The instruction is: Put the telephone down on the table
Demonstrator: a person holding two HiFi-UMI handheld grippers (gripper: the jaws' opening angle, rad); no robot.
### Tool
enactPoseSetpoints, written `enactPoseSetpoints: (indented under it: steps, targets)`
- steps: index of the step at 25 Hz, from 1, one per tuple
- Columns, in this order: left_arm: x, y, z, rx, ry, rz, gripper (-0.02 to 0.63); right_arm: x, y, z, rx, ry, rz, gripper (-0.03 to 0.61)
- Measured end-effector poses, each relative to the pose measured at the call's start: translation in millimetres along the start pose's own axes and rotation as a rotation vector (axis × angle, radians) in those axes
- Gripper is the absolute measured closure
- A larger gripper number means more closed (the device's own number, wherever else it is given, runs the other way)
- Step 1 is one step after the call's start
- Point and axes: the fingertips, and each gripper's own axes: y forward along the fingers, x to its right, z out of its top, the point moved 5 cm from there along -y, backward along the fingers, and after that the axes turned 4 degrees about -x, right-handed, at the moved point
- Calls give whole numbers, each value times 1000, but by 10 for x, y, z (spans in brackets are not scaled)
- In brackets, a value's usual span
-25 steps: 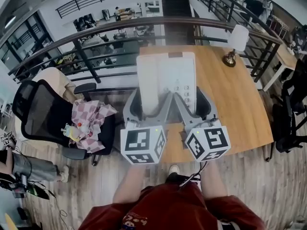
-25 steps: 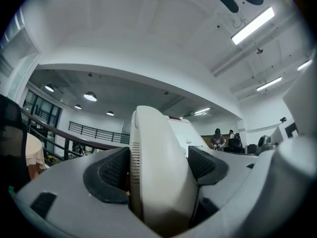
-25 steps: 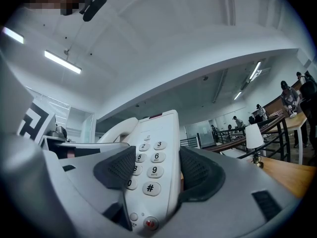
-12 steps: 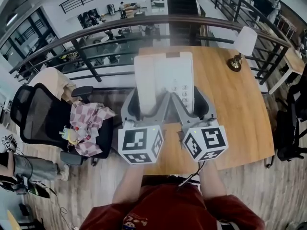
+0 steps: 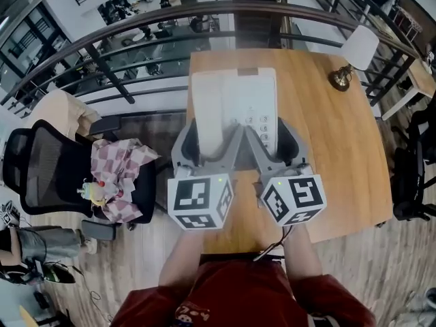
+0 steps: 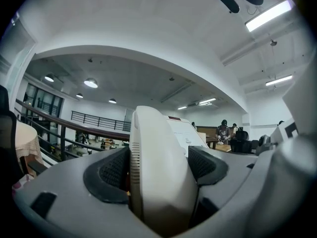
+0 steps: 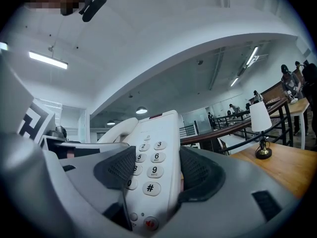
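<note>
The white plastic push-button telephone [image 5: 235, 104] is held by both tools over the left part of the light wooden bench [image 5: 327, 148]; whether its underside touches the wood cannot be told. The left tool [image 5: 210, 138] is clamped on the telephone's handset side [image 6: 158, 172], its 2 ribbed black pads pressed against the casing. The right tool [image 5: 271, 138] is clamped across the keypad side [image 7: 148, 167], with the keys 2, 3, 6, 9 and # showing. A white-shaded brass lamp [image 5: 351, 56] stands at the bench's far right corner.
</note>
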Motion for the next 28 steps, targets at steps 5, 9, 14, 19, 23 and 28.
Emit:
enactPoseSetpoints:
  steps: [5, 9, 14, 19, 23, 28]
  targets:
    - [-251, 281, -204, -50, -31, -2, 219, 66, 322, -232, -52, 10, -13, 291]
    - [-434, 522, -377, -92, -50, 1, 218, 151, 586, -434, -96, 27, -18, 291]
    - [-654, 834, -638, -150, -78, 4, 218, 278, 905, -723, -155, 45, -26, 291]
    - [-838, 1111, -928, -204, -93, 3, 218, 405, 1170, -1045, -201, 72, -37, 291]
    - [-946, 1324, -1175, -247, -114, 1, 218, 526, 1342, -1298, -241, 87, -53, 291]
    - [-1007, 1528, -1474, -304, -125, 5, 219, 683, 1467, -1608, -290, 122, -65, 291]
